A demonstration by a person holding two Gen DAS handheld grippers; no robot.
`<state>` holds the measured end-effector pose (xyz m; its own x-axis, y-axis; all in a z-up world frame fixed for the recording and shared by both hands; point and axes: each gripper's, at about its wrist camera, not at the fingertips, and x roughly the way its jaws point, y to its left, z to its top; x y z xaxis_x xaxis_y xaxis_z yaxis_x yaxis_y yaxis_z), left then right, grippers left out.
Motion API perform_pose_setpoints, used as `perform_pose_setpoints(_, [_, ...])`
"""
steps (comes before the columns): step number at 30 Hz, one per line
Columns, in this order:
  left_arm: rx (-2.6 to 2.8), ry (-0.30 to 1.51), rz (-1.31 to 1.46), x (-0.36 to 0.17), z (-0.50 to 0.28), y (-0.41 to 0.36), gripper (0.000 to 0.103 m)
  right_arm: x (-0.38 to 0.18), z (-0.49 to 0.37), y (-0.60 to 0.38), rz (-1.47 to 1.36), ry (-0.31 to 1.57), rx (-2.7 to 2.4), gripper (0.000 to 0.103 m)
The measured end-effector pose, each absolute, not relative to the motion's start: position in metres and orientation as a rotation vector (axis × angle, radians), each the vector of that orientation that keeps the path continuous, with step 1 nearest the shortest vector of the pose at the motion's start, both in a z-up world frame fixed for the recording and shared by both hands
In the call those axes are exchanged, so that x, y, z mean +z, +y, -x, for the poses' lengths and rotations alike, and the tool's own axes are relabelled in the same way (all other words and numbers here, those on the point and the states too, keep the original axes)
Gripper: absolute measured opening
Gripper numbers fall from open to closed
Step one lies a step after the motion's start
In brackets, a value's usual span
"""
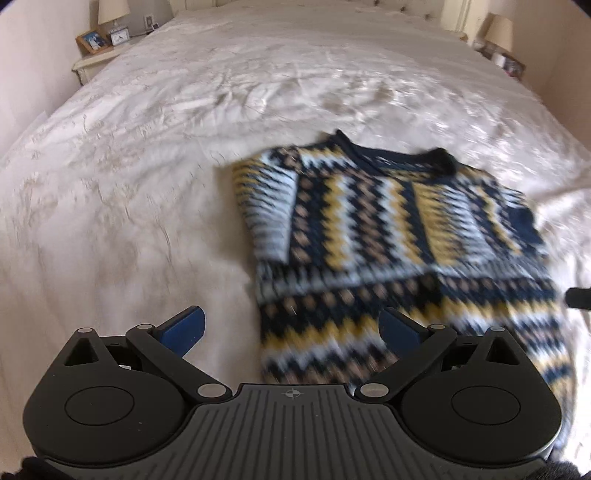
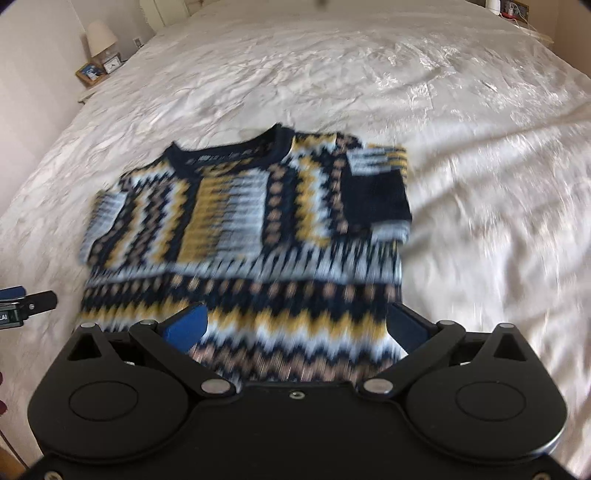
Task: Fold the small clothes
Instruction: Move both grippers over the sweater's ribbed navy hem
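Note:
A small knitted sweater (image 1: 388,229) in navy, yellow, white and tan zigzags lies flat on the white bedspread (image 1: 184,147), both sleeves folded in over the body, collar at the far end. It also shows in the right wrist view (image 2: 251,229). My left gripper (image 1: 291,328) is open and empty, above the sweater's near left hem edge. My right gripper (image 2: 295,325) is open and empty, over the sweater's near hem. The left gripper's tip (image 2: 22,302) shows at the left edge of the right wrist view. The right gripper's tip (image 1: 578,298) shows at the right edge of the left wrist view. Both views are motion-blurred.
A bedside table (image 1: 92,61) with a lamp (image 1: 110,13), a clock and a photo frame stands at the far left of the bed. Another lamp (image 1: 500,31) and small items stand at the far right. A tufted headboard (image 1: 369,5) is at the far end.

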<state>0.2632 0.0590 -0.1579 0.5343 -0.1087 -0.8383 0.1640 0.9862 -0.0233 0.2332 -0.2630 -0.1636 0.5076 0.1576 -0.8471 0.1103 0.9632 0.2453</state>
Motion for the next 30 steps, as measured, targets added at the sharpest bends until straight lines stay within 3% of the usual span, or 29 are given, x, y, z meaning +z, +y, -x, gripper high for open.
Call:
perform_pose_setpoints(21, [-0.144, 1.004, -0.013, -0.154, -0.096, 0.048, 0.102, -0.146, -0.062, -0.251, -0.286, 0.984, 0.129, 0.103])
perform_pose_setpoints(30, [-0.121, 0.913, -0.012, -0.136, -0.044, 0.038, 0.102, -0.136, -0.011, -0.258, -0.314, 0.918, 0.126, 0.103])
